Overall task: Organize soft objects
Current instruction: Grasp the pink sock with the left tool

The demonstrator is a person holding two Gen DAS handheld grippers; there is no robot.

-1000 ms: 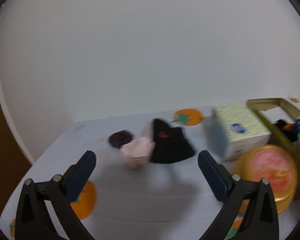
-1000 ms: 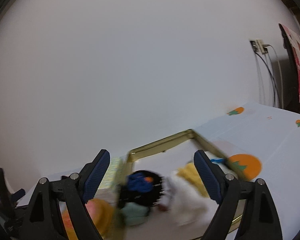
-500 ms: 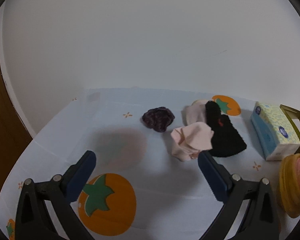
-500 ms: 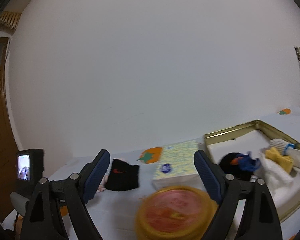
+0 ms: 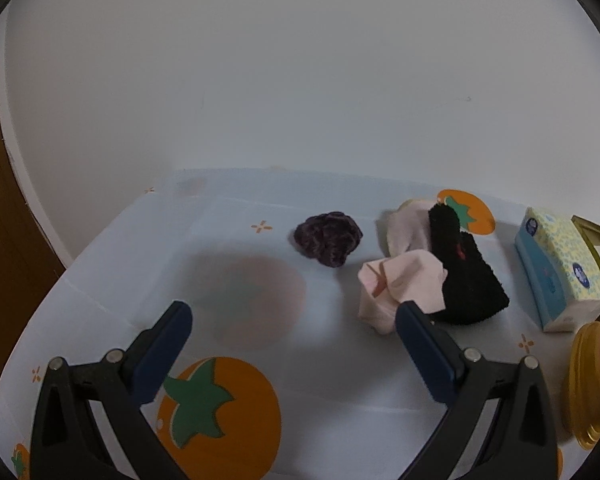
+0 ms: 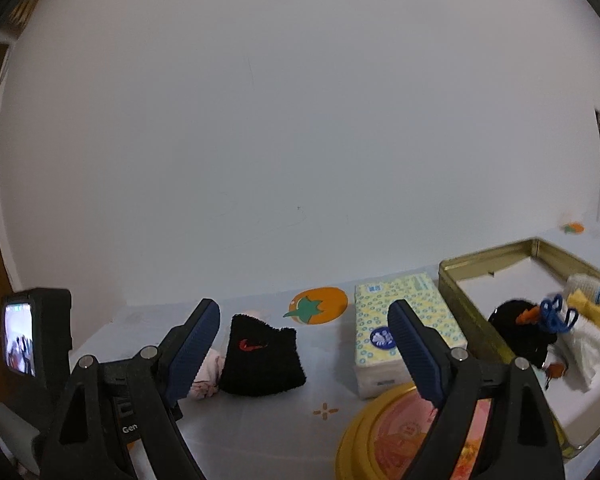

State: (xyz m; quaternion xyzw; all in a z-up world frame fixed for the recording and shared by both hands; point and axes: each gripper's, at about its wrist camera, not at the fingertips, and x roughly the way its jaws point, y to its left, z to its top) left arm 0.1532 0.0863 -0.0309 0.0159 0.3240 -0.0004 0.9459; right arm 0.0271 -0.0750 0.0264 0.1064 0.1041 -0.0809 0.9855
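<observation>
Where white wall (image 5: 300,80) ends, a persimmon-print tablecloth (image 5: 120,264) begins.

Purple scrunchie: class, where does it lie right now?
In the left wrist view, the purple scrunchie lies on the tablecloth just left of the pink cloth and black wristband, touching neither.

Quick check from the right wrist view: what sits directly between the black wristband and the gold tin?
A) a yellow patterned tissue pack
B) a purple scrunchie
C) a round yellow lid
A: the yellow patterned tissue pack lies between the black wristband and the gold rectangular tin.
</observation>
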